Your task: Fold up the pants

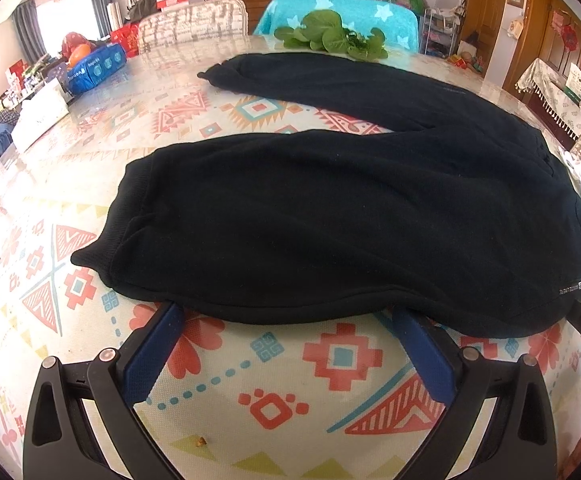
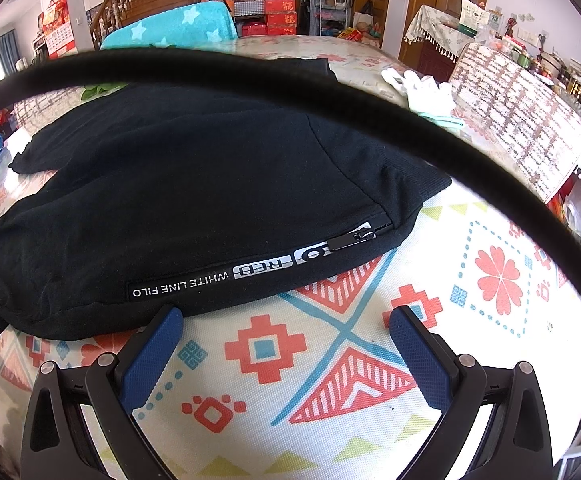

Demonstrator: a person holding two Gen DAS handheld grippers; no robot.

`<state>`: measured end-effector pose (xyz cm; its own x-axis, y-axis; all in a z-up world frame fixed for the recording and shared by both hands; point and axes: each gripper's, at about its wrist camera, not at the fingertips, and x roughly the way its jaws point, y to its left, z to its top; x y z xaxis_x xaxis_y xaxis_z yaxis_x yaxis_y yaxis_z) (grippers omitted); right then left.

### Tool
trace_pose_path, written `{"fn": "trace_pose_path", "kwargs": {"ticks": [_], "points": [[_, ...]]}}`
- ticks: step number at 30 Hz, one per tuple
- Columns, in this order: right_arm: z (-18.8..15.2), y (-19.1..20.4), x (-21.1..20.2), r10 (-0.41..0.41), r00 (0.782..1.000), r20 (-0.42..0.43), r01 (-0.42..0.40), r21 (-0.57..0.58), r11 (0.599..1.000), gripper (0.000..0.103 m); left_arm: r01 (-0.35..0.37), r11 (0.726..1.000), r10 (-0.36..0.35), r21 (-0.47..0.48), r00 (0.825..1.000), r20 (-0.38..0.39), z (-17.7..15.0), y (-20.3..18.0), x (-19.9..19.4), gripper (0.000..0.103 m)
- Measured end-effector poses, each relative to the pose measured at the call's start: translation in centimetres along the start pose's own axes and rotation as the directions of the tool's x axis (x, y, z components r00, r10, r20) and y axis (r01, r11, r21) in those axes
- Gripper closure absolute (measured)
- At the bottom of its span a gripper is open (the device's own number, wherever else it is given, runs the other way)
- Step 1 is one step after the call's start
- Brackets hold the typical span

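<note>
Black pants (image 1: 330, 216) lie flat on the patterned tablecloth, legs spread apart toward the left, waist to the right. My left gripper (image 1: 286, 312) is open, its blue fingertips (image 1: 172, 312) at the near edge of the front leg. In the right wrist view the pants (image 2: 194, 188) show a zip pocket with a printed white label (image 2: 250, 268). My right gripper (image 2: 282, 318) is open; its left fingertip (image 2: 170, 318) touches the pants' near edge by the waist, its right fingertip is over bare cloth.
Green leafy vegetables (image 1: 330, 36) lie at the table's far edge behind the pants. White gloves (image 2: 422, 88) lie past the waistband. A black cable (image 2: 330, 84) arcs across the right wrist view. Chairs (image 1: 338, 16) stand around the table.
</note>
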<state>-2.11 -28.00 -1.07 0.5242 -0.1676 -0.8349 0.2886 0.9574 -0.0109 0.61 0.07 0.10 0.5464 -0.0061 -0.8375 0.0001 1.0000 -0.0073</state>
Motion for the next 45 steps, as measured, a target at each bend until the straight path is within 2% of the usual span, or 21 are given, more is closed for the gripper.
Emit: {"fn": "trace_pose_path", "kwargs": {"ticks": [11, 24, 28, 30, 32, 38, 45], "points": [[-0.1, 0.1, 0.5, -0.019, 1.000, 0.002, 0.019, 0.017, 1.000, 0.000, 0.025, 0.999, -0.024, 0.041, 0.999, -0.032, 0.5, 0.1, 0.4, 0.000], [-0.1, 0.0, 0.4, -0.017, 1.000, -0.009, 0.017, 0.024, 1.000, 0.000, 0.010, 1.000, -0.009, 0.018, 0.998, -0.064, 0.1, 0.2, 0.1, 0.000], [0.2, -0.1, 0.3, -0.001, 0.999, -0.049, 0.001, 0.006, 1.000, 0.000, -0.011, 1.000, 0.010, -0.004, 0.995, -0.098, 0.2, 0.3, -0.1, 0.000], [0.3, -0.3, -0.1, 0.008, 0.998, -0.056, -0.008, 0.000, 1.000, 0.000, -0.046, 0.999, 0.046, 0.005, 0.994, -0.102, 0.2, 0.3, -0.4, 0.000], [0.3, -0.6, -0.9, -0.004, 1.000, -0.031, 0.004, -0.002, 1.000, 0.000, -0.065, 0.998, 0.066, 0.013, 0.993, -0.093, 0.1, 0.3, -1.0, 0.001], [0.7, -0.7, -4.2, -0.053, 0.998, 0.020, 0.054, -0.036, 0.998, 0.000, -0.066, 0.998, 0.066, 0.011, 0.997, -0.027, 0.8, 0.6, -4.5, 0.002], [1.9, 0.1, -8.4, -0.054, 0.995, 0.078, 0.059, -0.067, 0.996, 0.000, -0.040, 0.998, 0.038, 0.038, 0.998, 0.049, 2.1, -0.3, -9.4, 0.002]]}}
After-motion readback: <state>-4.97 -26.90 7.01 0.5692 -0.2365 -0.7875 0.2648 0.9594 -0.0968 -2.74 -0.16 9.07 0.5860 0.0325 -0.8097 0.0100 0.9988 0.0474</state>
